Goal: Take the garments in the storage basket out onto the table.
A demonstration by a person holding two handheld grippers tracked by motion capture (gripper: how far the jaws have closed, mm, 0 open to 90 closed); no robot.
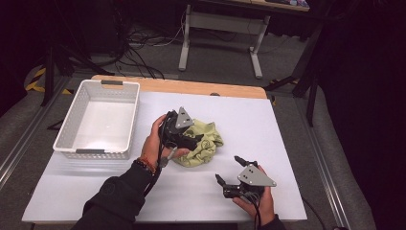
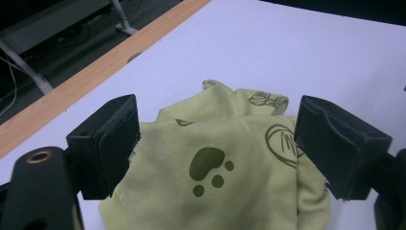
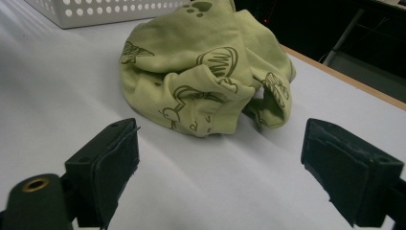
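A crumpled pale green cloth (image 1: 203,143) printed with dark green paw marks and line drawings lies bunched in a heap near the middle of the white counter (image 1: 249,120). In the left gripper view the cloth (image 2: 225,177) sits directly between and below the two black jaws, which stand wide apart on either side of it without closing on it. The left tongs (image 1: 194,139) are over the cloth's left edge in the high view, held by the person's left hand (image 1: 160,141), whose wrist wears a beaded bracelet (image 1: 145,165) above a dark sleeve (image 1: 115,199).

The right tongs (image 1: 229,168) are near the counter's front edge, to the right of the cloth and apart from it, held in the right hand (image 1: 256,201). Their jaws are spread wide with nothing between them; in the right gripper view the cloth (image 3: 206,72) lies ahead of them on bare counter.

A white perforated basket (image 1: 67,127) with grey handles stands at the counter's left side, well left of the cloth. A strip of bare wood (image 1: 191,87) runs along the counter's far edge. Beyond it, on the grey floor (image 1: 158,55), are table legs (image 1: 184,45) and loose cables (image 1: 139,40).
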